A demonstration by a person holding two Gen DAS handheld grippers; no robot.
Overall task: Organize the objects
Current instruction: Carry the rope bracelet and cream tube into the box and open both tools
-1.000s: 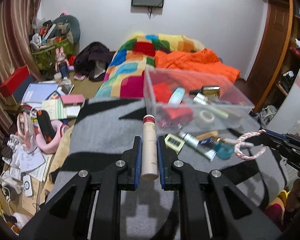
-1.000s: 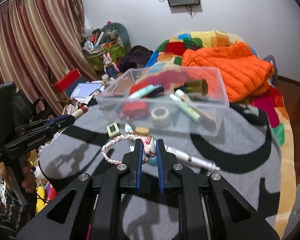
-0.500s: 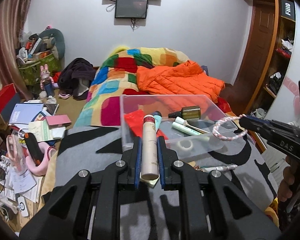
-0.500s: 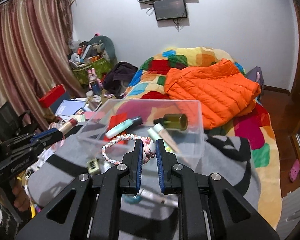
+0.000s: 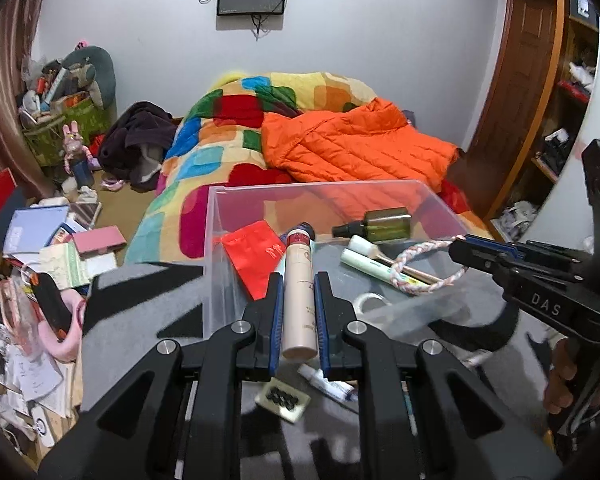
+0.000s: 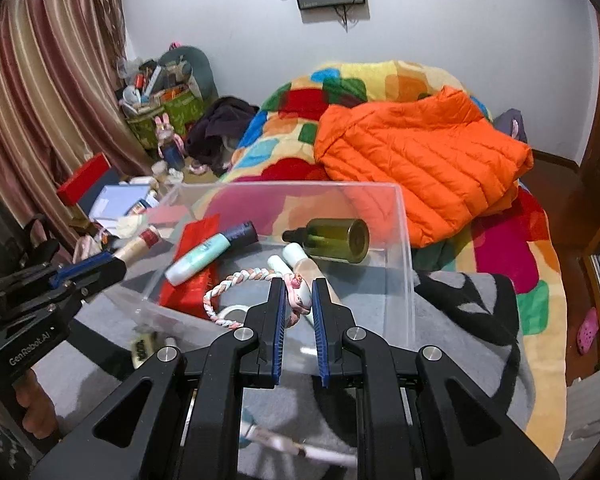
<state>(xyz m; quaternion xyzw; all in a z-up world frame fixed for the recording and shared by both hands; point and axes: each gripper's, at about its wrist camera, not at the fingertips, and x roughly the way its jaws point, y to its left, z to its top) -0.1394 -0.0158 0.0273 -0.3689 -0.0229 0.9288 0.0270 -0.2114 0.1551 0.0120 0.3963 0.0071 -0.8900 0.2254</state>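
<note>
Clear bin, two loads poised above it.
Clear rectangular plastic bin (image 5: 440, 204), centre frame, on grey-black blanket (image 5: 140, 300). Left gripper (image 5: 299, 312) clamps a cream cylindrical bottle with red cap (image 5: 298, 280), nose over the bin's near wall. Right gripper (image 6: 298, 312) pinches a pink-white braided rope ring (image 6: 236, 282) above the bin. Risk: bottle released early could strike the near wall and fall outside; ring may snag a jaw.

A: Cream cylindrical bottle with red cap (image 5: 299, 296) — pose?
B: Lengthwise, clamped, over the clear plastic bin (image 5: 220, 216).
A: Pink-and-white braided rope ring (image 6: 236, 288)?
B: Pinched, hanging above the bin's contents.
</note>
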